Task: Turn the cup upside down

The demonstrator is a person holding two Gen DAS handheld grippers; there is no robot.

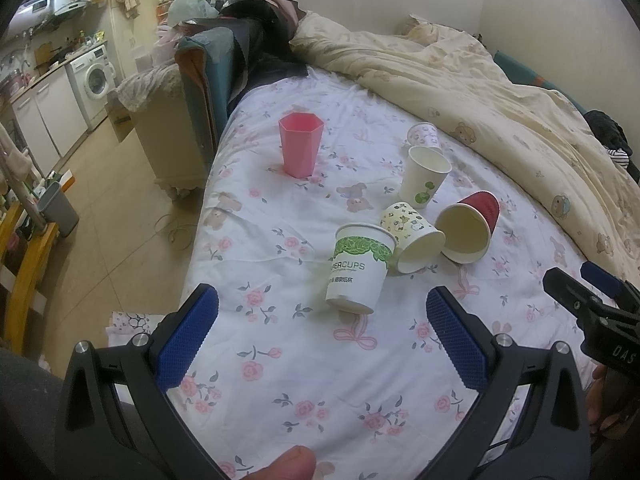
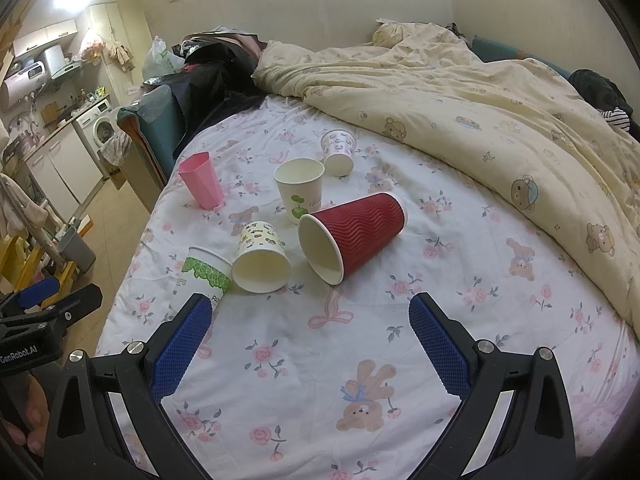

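Several cups sit on the floral bedsheet. A pink plastic cup stands upright at the far left. A white cup with a green sprout stands upright. A red ribbed cup lies on its side. A cartoon-print cup lies on its side. A green-leaf paper cup lies tilted. A small patterned cup lies at the back. My left gripper and right gripper are open and empty, short of the cups.
A cream bear-print duvet is heaped along the right and back. The bed's left edge drops to a tiled floor with a grey bin. The right gripper shows at the left view's right edge.
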